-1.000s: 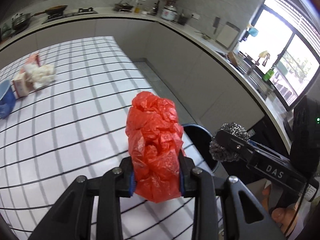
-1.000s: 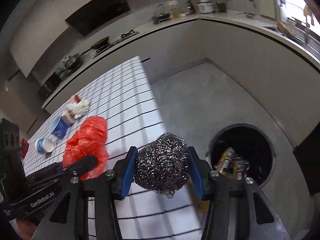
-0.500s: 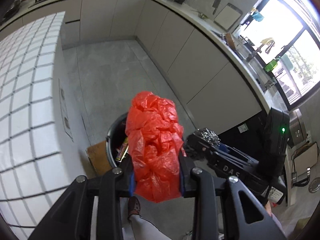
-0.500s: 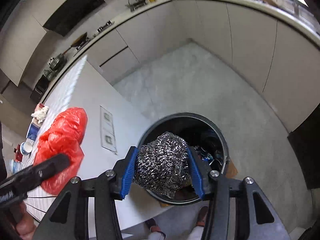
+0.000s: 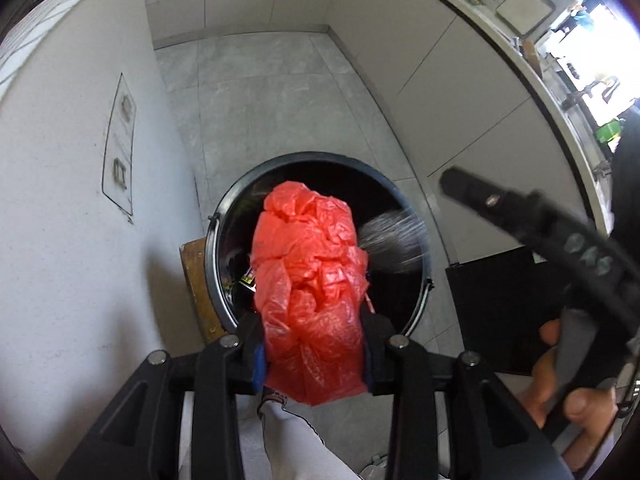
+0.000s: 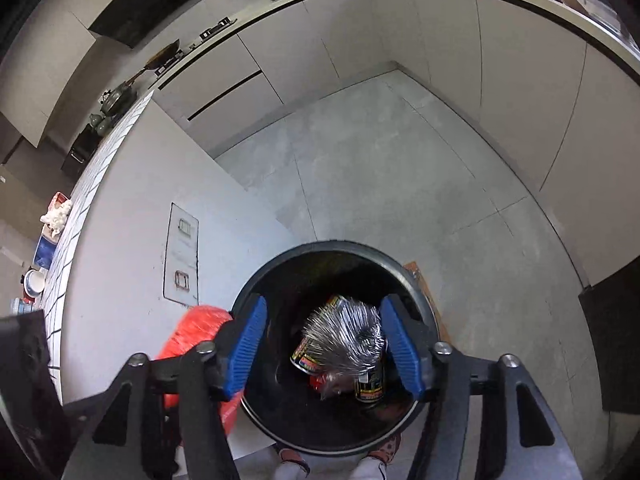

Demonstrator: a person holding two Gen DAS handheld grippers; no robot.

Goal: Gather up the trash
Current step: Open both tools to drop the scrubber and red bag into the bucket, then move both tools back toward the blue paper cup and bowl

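Observation:
My left gripper (image 5: 314,354) is shut on a crumpled red plastic bag (image 5: 310,280) and holds it above the open black trash bin (image 5: 420,248). My right gripper (image 6: 324,344) is open above the same bin (image 6: 256,280). A steel wool ball (image 6: 346,340) is blurred between its blue pads, loose and falling into the bin; it also shows as a grey streak in the left wrist view (image 5: 396,240). Cans (image 6: 370,386) lie at the bin's bottom. The red bag shows at the left of the right wrist view (image 6: 192,336).
The white counter side (image 5: 60,184) with a socket panel (image 6: 182,256) stands just left of the bin. A cardboard piece (image 5: 196,280) lies by the bin. Grey floor (image 6: 380,168) and cabinets lie beyond. Tissue box and bowl (image 6: 36,280) sit on the tiled counter.
Both grippers moved further over the bin and now look down into it. My right gripper opened and let go of the steel wool, which is dropping. The left still holds the red bag.

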